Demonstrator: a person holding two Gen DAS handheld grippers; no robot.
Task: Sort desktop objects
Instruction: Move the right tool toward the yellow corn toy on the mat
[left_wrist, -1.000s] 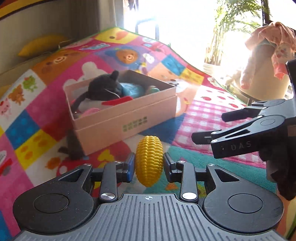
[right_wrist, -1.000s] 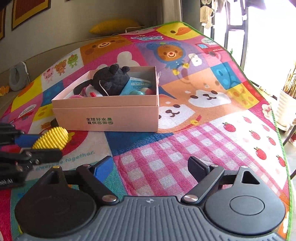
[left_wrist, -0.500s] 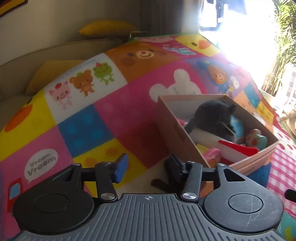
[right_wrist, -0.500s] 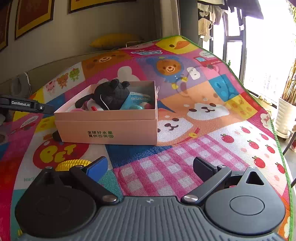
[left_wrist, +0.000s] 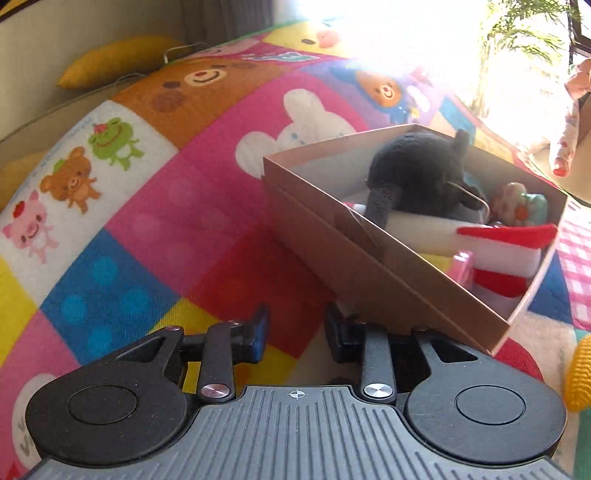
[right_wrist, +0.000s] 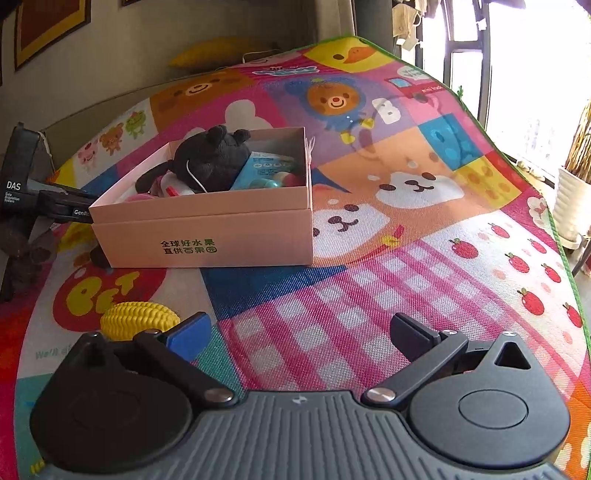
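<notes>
Playmat (right_wrist: 424, 280) w/ cartoon animals, apples and pink check covers the whole surface, the biggest thing in both views. Pink cardboard box (right_wrist: 207, 236) sits on it, at about 11 o'clock from the right gripper (right_wrist: 299, 332), green printed characters on its near side. Same box in the left wrist view (left_wrist: 369, 266) runs from centre out to 3 o'clock, one corner just beside the left gripper (left_wrist: 297, 328).

Inside the box: black plush toy (right_wrist: 210, 158) on top, seen also from the left (left_wrist: 421, 173); blue packet (right_wrist: 258, 170) leaning beside it at its 3 o'clock; red-and-white striped soft item (left_wrist: 506, 251) at the near corner in the left view; small flowery teal toy (left_wrist: 521, 203) beyond that. Other bits underneath too hidden to name.

Right gripper: jaws wide apart and widening, nothing between them, only pink check mat showing in the gap. Left gripper: jaws drawn in to a narrow gap, nothing held, mat visible between the pads. From the right wrist view its black body, marked DAS, shows at 9 o'clock (right_wrist: 48, 210), just beside the box's far-left end.

Yellow toy corn cob (right_wrist: 138, 321) lies on the mat, outside the box, just beside the right gripper's blue-padded finger (right_wrist: 188, 332), at about 10 o'clock. In the left view only its edge shows at 4 o'clock (left_wrist: 580, 373).
</notes>
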